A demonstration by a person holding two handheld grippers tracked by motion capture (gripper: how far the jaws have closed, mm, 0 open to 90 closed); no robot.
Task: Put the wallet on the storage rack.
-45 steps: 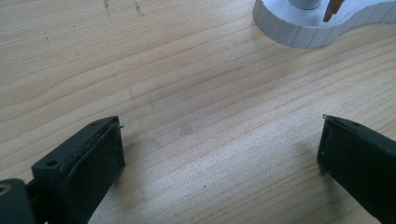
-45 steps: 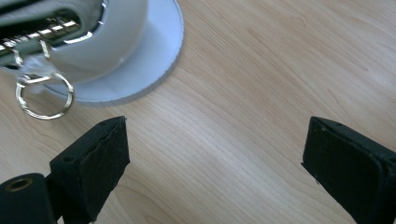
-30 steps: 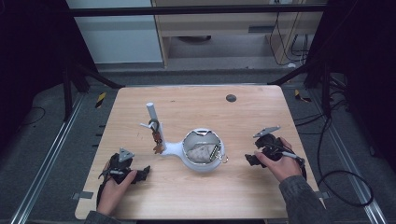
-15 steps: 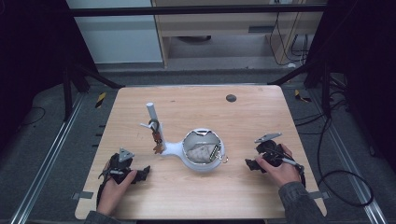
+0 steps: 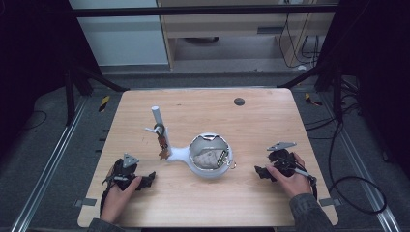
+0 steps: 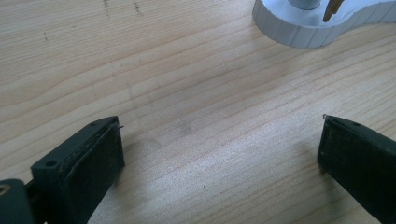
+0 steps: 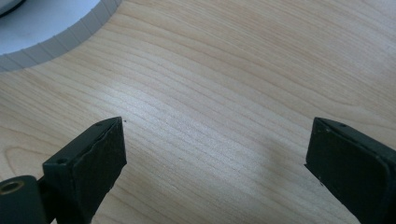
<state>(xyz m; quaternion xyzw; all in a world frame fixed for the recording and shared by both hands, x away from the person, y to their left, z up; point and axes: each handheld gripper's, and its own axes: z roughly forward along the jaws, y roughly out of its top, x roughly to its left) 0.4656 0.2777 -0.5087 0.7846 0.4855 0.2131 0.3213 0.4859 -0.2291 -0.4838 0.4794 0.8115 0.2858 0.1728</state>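
Note:
A white stand (image 5: 180,153) sits mid-table: an upright post (image 5: 155,116) with small keys or charms (image 5: 162,141) hanging from it, joined to a round ribbed dish (image 5: 211,172) that holds small metal items. My left gripper (image 5: 148,179) rests low on the wood to the stand's front left, jaws open and empty (image 6: 222,133); the stand's ribbed base (image 6: 299,30) lies ahead of it. My right gripper (image 5: 260,172) lies to the right of the dish, also open with nothing between its jaws (image 7: 217,133). The dish's rim (image 7: 51,39) shows at the upper left of the right gripper view.
The wooden table (image 5: 270,121) has a dark round spot (image 5: 239,101) near its far edge. Metal frame legs (image 5: 72,82) and cables (image 5: 348,145) stand around the table. Bare wood lies between each gripper and the stand.
My right gripper has slid slightly toward the near edge and to the right. The left gripper and the stand have stayed where they were.

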